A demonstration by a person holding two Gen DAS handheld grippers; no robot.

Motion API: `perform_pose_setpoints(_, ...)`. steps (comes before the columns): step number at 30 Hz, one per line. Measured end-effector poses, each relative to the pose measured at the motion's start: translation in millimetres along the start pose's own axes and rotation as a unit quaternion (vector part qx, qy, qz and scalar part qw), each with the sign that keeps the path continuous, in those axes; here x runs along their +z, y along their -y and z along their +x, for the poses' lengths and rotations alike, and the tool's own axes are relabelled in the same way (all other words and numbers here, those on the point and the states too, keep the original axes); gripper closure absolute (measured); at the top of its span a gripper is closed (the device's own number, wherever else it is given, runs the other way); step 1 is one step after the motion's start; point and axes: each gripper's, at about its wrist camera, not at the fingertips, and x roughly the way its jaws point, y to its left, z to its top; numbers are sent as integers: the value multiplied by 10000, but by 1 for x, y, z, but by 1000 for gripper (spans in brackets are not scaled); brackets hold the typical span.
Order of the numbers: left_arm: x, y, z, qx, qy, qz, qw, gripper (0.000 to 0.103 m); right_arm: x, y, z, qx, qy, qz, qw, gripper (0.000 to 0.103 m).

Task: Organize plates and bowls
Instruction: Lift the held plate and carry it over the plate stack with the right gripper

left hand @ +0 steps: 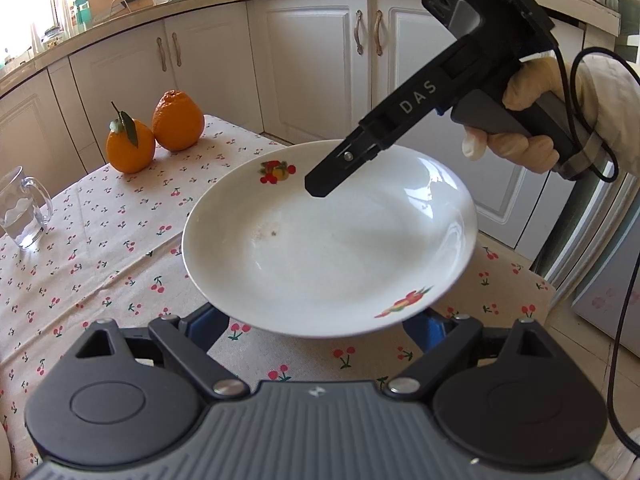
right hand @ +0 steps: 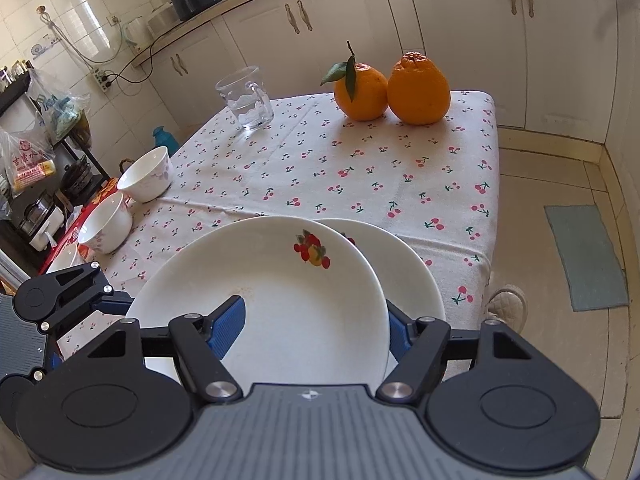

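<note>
A white plate with fruit prints [left hand: 328,240] is held tilted above the cherry-print tablecloth. In the right wrist view this top plate [right hand: 280,300] overlaps a second white plate [right hand: 408,264] beneath it. My right gripper [right hand: 312,332] is shut on the top plate's rim, one blue finger [right hand: 228,328] inside the plate; it also shows in the left wrist view [left hand: 320,188]. My left gripper [left hand: 316,328] is open, its blue fingers under the plate's near edge. Two white bowls [right hand: 148,174] [right hand: 106,222] stand at the table's left edge.
Two oranges [right hand: 390,88] and a glass mug [right hand: 248,98] stand at the far side of the table [right hand: 360,168]. White kitchen cabinets [left hand: 320,52] lie behind. A floor mat [right hand: 584,256] lies on the tiled floor at right.
</note>
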Motion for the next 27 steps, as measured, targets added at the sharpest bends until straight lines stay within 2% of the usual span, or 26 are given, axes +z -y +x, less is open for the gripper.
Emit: perform_pose_setpoints(27,2,-8,9,-224,-95,152,9996,10,-9,11,-1,-56,-89,101,9999,26)
